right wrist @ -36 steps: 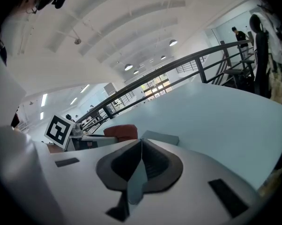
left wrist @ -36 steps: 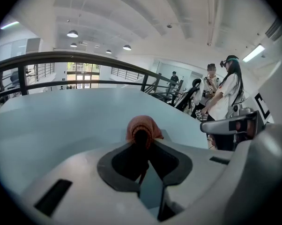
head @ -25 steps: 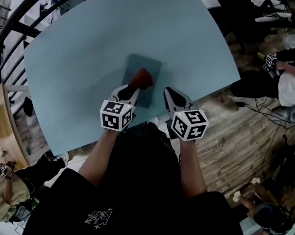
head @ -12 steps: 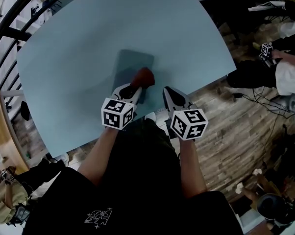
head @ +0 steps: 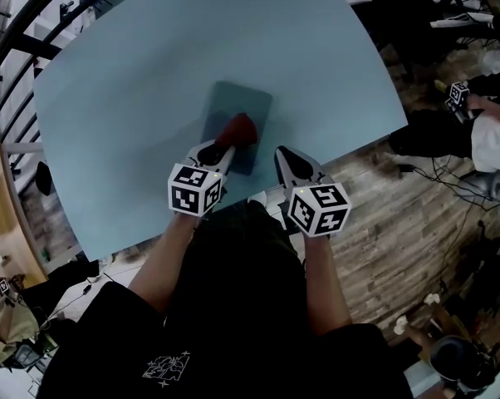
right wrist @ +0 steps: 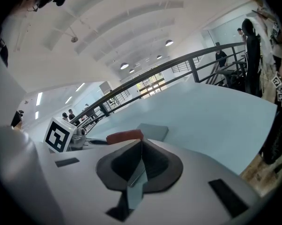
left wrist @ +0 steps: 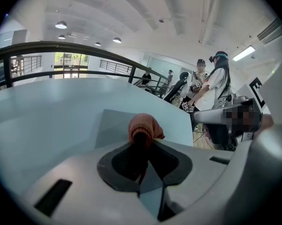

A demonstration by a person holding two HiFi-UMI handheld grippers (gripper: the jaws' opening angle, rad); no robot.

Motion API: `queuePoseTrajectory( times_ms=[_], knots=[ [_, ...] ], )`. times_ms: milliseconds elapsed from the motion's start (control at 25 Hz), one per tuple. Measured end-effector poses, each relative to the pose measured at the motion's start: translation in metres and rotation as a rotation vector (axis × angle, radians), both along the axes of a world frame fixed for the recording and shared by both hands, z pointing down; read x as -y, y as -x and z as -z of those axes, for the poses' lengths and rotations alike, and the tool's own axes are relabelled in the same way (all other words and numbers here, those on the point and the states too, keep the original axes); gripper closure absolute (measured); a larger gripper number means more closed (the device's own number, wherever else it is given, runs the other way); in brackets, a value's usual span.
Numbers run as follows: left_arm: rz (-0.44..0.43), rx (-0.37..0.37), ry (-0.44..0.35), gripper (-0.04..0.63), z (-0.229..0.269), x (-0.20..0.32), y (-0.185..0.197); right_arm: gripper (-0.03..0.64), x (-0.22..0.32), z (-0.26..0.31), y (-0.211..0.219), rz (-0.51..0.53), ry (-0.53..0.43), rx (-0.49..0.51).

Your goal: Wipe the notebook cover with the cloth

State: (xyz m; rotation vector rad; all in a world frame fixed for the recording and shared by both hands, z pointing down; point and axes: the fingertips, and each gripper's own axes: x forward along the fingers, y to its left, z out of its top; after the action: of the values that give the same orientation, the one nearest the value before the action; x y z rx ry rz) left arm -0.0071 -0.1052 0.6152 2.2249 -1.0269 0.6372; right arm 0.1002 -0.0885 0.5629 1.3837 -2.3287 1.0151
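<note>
Cloth [head: 239, 129] on notebook [head: 236, 105] hides left tongs' [head: 230, 140] tips.

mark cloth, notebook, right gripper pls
cloth [head: 238, 129], head view, middle of the red bundle.
notebook [head: 238, 100], head view, bare far part of the cover.
right gripper [head: 281, 154], head view, tips of its shut jaws.

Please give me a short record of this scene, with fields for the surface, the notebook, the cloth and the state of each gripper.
surface: table, light blue
notebook: dark cover, lying flat on the table
cloth: red, bunched, on the near part of the notebook
left gripper: shut on the cloth
right gripper: jaws together, nothing between them, to the right of the notebook
</note>
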Motion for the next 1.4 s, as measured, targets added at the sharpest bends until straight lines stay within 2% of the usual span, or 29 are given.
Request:
queuePoseTrajectory(
  times_ms=[760, 1000, 1200, 1400],
  knots=[
    [0.151, 0.053, -0.005, 0.525, 0.002, 0.014, 0.077, 0.609, 0.024, 0.004, 0.047, 0.107, -0.012, 0.020],
    [0.171, 0.038, -0.043, 0.525, 0.020, 0.009, 0.092, 0.609, 0.021, 0.013, 0.059, 0.117, -0.026, 0.027],
    [0.157, 0.020, -0.070, 0.525, 0.031, -0.001, 0.089, 0.609, 0.009, 0.017, 0.056, 0.105, -0.034, 0.022],
    [0.098, -0.015, -0.075, 0.525, 0.039, -0.019, 0.058, 0.609, -0.008, 0.021, 0.040, 0.074, -0.031, 0.016]
  ],
)
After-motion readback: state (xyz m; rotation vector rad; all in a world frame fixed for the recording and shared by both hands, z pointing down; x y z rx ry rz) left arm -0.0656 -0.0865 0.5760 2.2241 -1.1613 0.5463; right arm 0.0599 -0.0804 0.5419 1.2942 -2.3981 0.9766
